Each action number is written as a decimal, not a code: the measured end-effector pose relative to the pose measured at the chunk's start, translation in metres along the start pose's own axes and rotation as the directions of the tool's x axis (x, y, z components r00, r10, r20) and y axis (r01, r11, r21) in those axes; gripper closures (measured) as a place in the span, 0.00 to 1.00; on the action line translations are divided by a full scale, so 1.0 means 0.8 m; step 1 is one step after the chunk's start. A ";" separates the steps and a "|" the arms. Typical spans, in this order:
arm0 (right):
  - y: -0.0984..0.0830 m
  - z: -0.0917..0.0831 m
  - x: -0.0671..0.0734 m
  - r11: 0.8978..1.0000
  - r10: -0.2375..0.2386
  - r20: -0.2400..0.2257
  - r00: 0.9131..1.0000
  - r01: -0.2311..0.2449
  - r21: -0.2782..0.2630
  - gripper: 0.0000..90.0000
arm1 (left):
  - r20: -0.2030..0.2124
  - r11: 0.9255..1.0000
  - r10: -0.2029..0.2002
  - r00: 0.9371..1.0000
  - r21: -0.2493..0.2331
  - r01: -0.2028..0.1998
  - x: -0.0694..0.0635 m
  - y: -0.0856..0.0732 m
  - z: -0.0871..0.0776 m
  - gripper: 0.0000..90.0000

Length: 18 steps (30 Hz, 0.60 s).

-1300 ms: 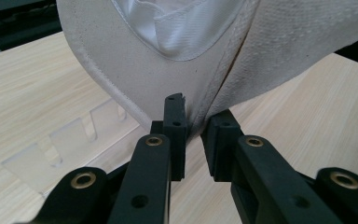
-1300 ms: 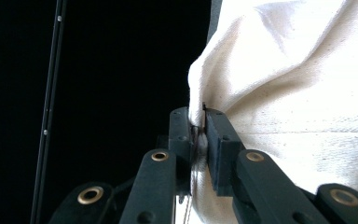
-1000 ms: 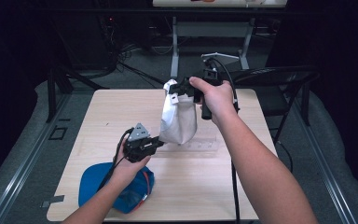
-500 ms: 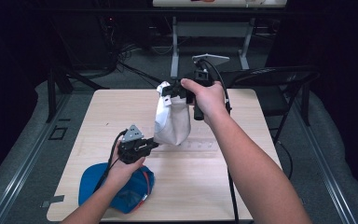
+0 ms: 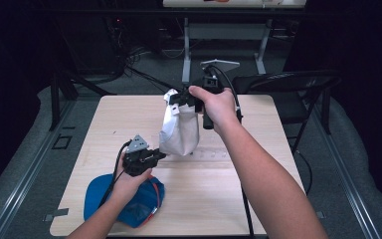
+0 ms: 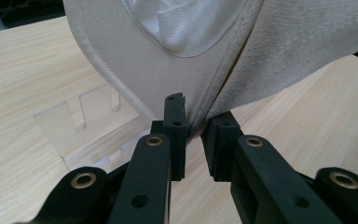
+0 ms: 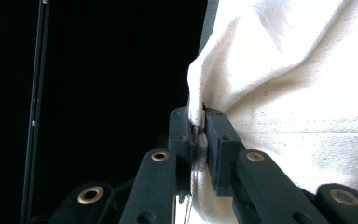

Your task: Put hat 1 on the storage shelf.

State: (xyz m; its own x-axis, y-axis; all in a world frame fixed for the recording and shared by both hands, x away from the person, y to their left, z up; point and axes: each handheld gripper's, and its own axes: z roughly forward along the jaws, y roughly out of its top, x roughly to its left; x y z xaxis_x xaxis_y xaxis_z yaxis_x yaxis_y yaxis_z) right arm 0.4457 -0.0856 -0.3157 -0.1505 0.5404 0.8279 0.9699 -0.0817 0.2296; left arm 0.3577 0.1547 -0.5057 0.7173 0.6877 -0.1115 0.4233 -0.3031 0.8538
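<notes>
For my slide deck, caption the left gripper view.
Left tongs pinch a fold of the white cloth bag above the wooden table.

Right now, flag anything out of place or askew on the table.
The blue cap lies crumpled at the table's near edge, hanging slightly over it. The white cap is held up off the table. Nothing looks spilled or damaged.

Matt, coarse-woven cream cloth bag point(image 6: 284, 42), pale smooth wood-grain table point(image 5: 219, 194), clear glossy plastic rack point(image 6: 81, 123), blue fabric cap point(image 5: 139, 204)
</notes>
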 end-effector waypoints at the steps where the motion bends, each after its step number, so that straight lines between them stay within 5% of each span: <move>1: 0.000 0.001 0.000 1.000 -0.002 0.002 1.000 0.002 0.004 0.91 | -0.001 1.000 0.000 1.000 0.000 0.000 0.000 0.000 0.001 0.90; 7: 0.001 0.002 -0.003 1.000 -0.003 0.016 1.000 0.003 0.000 0.91 | -0.002 1.000 -0.018 1.000 0.011 0.018 0.005 0.000 0.001 0.90; 18: 0.000 0.007 -0.024 1.000 0.014 0.047 0.999 -0.014 0.000 0.91 | -0.084 0.996 -0.070 0.994 0.057 0.075 -0.001 -0.005 0.001 0.92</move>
State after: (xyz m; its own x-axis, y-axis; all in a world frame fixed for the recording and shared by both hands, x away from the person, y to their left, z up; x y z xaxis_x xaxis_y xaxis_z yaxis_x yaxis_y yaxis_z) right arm 0.4495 -0.0917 -0.3345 -0.1282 0.5779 0.8060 0.9719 -0.0887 0.2182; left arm 0.3556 0.1549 -0.5094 0.6367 0.7604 -0.1282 0.5068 -0.2873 0.8128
